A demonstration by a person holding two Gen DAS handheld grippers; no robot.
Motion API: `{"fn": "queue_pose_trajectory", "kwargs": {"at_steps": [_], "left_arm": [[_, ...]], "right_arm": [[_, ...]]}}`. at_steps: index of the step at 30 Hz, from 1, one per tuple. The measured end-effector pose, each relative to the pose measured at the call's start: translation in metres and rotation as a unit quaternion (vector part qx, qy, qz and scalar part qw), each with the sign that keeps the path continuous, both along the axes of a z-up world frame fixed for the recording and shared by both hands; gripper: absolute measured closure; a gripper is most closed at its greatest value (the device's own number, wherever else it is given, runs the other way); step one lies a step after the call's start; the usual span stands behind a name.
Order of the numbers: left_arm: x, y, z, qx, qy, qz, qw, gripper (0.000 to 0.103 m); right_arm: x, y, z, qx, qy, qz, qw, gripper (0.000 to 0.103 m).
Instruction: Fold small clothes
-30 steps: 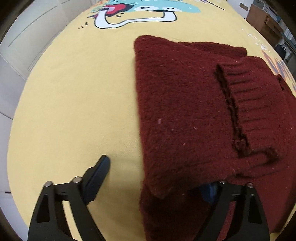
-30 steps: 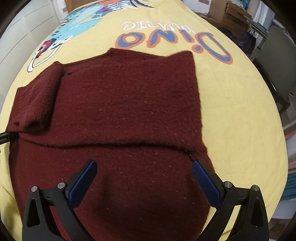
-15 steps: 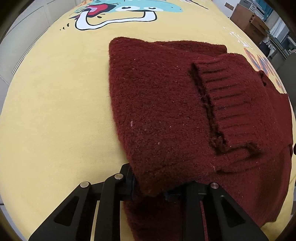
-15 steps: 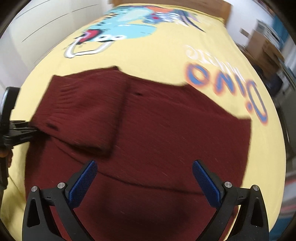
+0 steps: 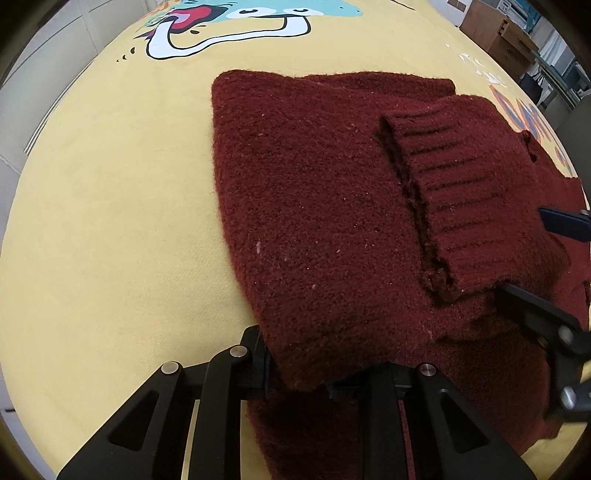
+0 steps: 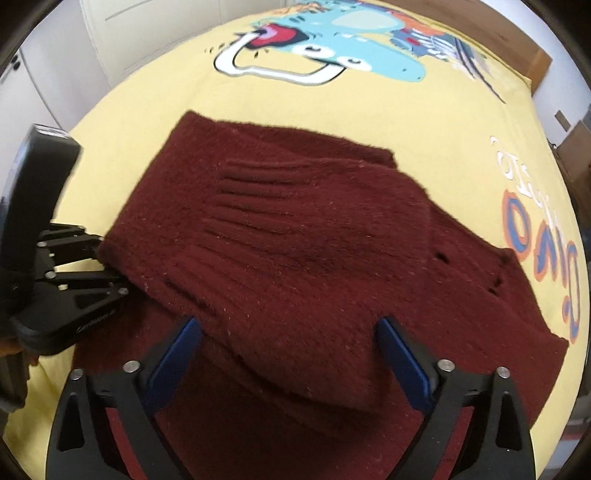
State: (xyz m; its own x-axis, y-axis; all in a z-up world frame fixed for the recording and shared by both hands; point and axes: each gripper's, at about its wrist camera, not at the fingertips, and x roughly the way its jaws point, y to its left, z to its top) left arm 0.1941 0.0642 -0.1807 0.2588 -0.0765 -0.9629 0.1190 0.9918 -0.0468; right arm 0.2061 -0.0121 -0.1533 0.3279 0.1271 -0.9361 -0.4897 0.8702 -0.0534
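Even, soft indoor light; both fisheye views bend at dark edges, right view slightly motion-blurred.

A bedroom in a home: a bed covered by a yellow cotton sheet (image 6: 155, 122) printed with a turquoise cartoon dinosaur (image 6: 354, 51) and large orange-and-blue lettering (image 6: 543, 258) fills most of both views. Pale panelled cupboard doors (image 6: 122, 33) stand close along one side of the bed, and a brown wooden headboard (image 6: 517, 40) rises at its far end. Beyond the other side are brown cardboard boxes or a wooden cabinet (image 5: 495, 33) and cluttered shelving, too blurred to read.
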Motion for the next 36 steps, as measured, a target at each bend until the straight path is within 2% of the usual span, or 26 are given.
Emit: {"fn": "queue_pose_trajectory", "kwargs": {"at_steps": [1, 6, 8, 11, 12, 13, 15, 20, 25, 31, 36], "left_arm": [[0.001, -0.001, -0.002, 0.002, 0.0, -0.001, 1.0, 0.085], [0.002, -0.004, -0.003, 0.004, 0.001, -0.003, 1.0, 0.085], [0.001, -0.003, -0.002, 0.005, 0.001, -0.004, 1.0, 0.085], [0.001, -0.004, -0.003, 0.005, 0.002, -0.003, 1.0, 0.085], [0.001, -0.005, -0.003, 0.004, 0.002, -0.004, 1.0, 0.085], [0.001, -0.005, -0.003, 0.003, 0.003, -0.004, 1.0, 0.085], [0.0, 0.0, -0.001, 0.0, 0.004, -0.003, 1.0, 0.085], [-0.004, 0.01, 0.005, 0.001, 0.001, -0.007, 1.0, 0.085], [-0.009, 0.009, 0.012, 0.014, -0.005, -0.02, 0.9997, 0.085], [-0.013, 0.0, 0.02, 0.026, -0.008, -0.03, 0.9992, 0.086], [-0.013, 0.0, 0.02, 0.029, -0.004, -0.034, 0.999, 0.087]], "right_arm": [[0.002, 0.002, -0.003, -0.002, 0.004, 0.0, 1.0, 0.02], [0.006, 0.009, -0.015, -0.015, 0.011, 0.015, 1.0, 0.023], [0.006, 0.014, -0.02, -0.026, 0.012, 0.025, 0.999, 0.028], [0.009, 0.013, -0.019, -0.02, 0.016, 0.017, 1.0, 0.056], [0.011, 0.011, -0.016, -0.019, 0.012, 0.012, 1.0, 0.071], [0.012, 0.009, -0.013, -0.019, 0.009, 0.01, 1.0, 0.08], [0.014, 0.0, -0.008, -0.002, 0.013, 0.005, 1.0, 0.085], [0.014, -0.05, 0.021, 0.082, 0.012, -0.056, 0.995, 0.087], [0.005, -0.108, 0.046, 0.124, 0.004, -0.12, 0.985, 0.086], [-0.002, -0.154, 0.048, 0.152, 0.013, -0.183, 0.971, 0.087], [-0.01, -0.189, 0.032, 0.166, 0.033, -0.224, 0.96, 0.087]]}}
